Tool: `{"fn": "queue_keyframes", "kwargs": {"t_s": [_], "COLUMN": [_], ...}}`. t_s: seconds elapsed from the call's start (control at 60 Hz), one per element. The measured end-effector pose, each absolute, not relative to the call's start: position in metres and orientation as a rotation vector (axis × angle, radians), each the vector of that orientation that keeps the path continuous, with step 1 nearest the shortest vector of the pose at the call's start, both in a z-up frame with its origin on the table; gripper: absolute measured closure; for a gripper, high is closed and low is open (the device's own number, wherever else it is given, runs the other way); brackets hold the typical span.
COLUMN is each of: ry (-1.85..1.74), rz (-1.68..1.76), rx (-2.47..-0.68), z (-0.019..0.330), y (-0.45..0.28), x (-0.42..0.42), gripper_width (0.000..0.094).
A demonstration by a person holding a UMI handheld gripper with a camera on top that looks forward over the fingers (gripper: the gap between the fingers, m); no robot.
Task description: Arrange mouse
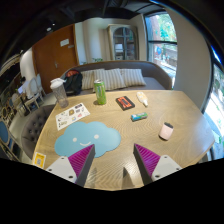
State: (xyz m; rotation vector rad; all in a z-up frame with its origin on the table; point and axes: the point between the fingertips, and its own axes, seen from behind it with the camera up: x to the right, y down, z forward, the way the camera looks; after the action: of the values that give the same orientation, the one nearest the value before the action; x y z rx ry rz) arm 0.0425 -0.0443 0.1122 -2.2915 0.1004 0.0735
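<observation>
My gripper [115, 165] is open and empty, held above the near part of a wooden table [175, 108]. Its magenta pads [82, 157] stand wide apart. A light-blue cloud-shaped mouse mat [88, 138] lies just ahead of the left finger. A small white oblong thing [142, 98], possibly the mouse, lies far beyond the fingers near the table's far edge. Nothing is between the fingers.
On the table are a green bottle [100, 92], a dark red box [125, 102], a small teal thing [139, 117], a white cup [167, 130] at the right, a printed sheet [72, 116] and a tall pale cup [60, 93] at the left. A sofa [115, 77] stands beyond.
</observation>
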Motion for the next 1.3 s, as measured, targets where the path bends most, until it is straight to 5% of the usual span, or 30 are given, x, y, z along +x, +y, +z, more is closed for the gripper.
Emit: {"fn": "queue_keyframes", "kwargs": {"t_s": [0.383, 0.7, 1.0, 1.067, 1.133, 1.3], "ry": [0.024, 0.004, -0.020, -0.017, 0.007, 0.082], "rz": [0.004, 0.044, 0.055, 0.052, 0.032, 0.017], "rx": [-2.289, -2.337, -2.237, -2.217, -2.206, -2.238], "z": [0.069, -0.024, -0.016, -0.015, -0.015, -0.018], "y": [-0.038, 0.020, 0.087, 0.098, 0.103, 0.102], "x": [0.179, 0.276, 0.279, 0.279, 0.284, 0.285], "gripper_width": [0.0141, 0.0147, 0.0154, 0.0209, 0.0388, 0.0436]}}
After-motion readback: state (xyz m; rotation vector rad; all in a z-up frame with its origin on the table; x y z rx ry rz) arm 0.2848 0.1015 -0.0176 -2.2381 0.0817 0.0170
